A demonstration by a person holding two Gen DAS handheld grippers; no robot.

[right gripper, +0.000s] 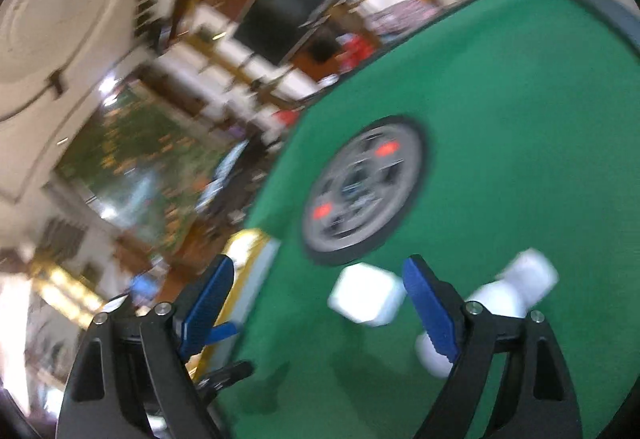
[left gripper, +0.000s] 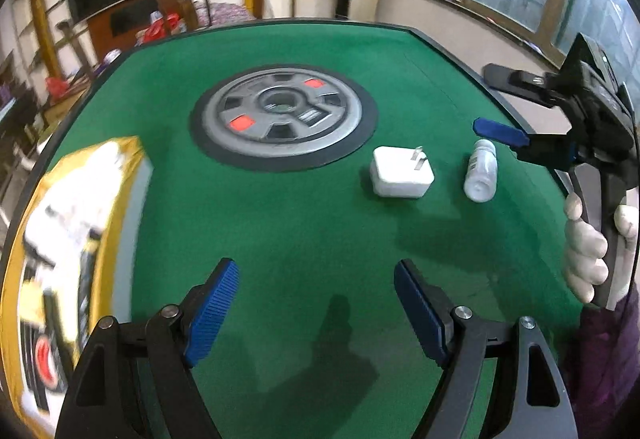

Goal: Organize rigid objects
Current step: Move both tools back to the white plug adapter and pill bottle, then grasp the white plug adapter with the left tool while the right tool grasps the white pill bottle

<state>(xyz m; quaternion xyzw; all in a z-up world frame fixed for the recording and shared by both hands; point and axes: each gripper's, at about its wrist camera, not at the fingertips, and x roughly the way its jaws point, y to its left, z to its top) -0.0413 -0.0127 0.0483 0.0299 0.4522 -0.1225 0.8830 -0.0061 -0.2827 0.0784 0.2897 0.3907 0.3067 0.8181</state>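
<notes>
On the green desk [left gripper: 280, 219], the white charger [left gripper: 401, 171] and the small white bottle [left gripper: 480, 175] lie side by side (not yet touched). Both grippers, left [left gripper: 316, 313] and right [left gripper: 494, 103], are approaching with jaws wide and empty; next, 1 must close around an object.

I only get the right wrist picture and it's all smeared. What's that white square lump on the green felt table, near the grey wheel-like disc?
Observer: A white plastic plug adapter. The left wrist view shows metal prongs sticking up from it.
Operator: And the longer white blob beside it?
Observer: A small white plastic bottle, lying on its side, apart from the adapter.
Operator: Who holds this tool?
Observer: A white-gloved hand with a purple sleeve grips the right gripper by its handle.
</notes>
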